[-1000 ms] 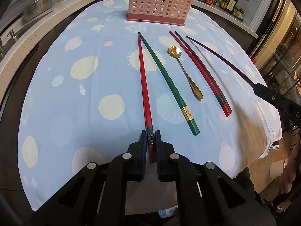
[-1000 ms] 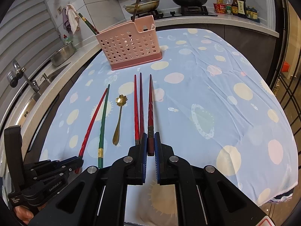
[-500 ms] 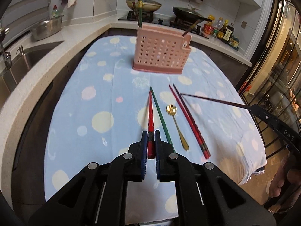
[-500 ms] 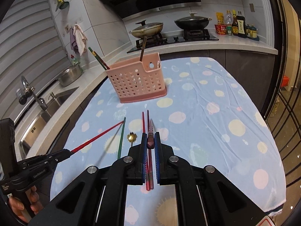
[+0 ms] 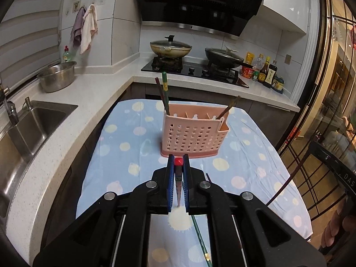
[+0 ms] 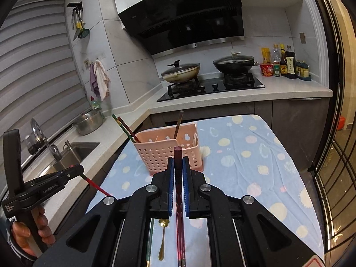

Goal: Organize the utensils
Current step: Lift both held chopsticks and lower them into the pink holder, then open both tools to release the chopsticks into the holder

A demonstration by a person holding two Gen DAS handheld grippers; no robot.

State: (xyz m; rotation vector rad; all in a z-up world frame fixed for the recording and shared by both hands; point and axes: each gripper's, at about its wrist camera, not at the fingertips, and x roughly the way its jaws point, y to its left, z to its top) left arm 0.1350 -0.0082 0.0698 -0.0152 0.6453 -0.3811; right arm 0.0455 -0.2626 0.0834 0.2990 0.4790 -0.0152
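Note:
My left gripper (image 5: 178,166) is shut on a red chopstick (image 5: 178,161), held in the air in front of the pink perforated utensil basket (image 5: 193,133). My right gripper (image 6: 178,163) is shut on a dark red chopstick (image 6: 178,152), also held above the cloth near the basket (image 6: 164,153). In the right wrist view the left gripper (image 6: 76,170) shows at the left with its red chopstick (image 6: 98,188) slanting down. On the cloth lie a green chopstick (image 6: 150,240), a gold spoon (image 6: 163,238) and a red pair (image 6: 180,244). The basket holds a few chopsticks (image 5: 164,89).
The table wears a blue dotted cloth (image 5: 124,146). A sink (image 5: 29,124) and steel bowl (image 5: 56,77) are on the left counter. Behind the basket a stove carries two pans (image 5: 170,49). Sauce bottles (image 5: 267,73) stand at the back right. A hand (image 6: 29,229) grips the left tool.
Both grippers rose off the cloth, each carrying its chopstick up and toward the basket. The views tilted up from the table to the basket and stove.

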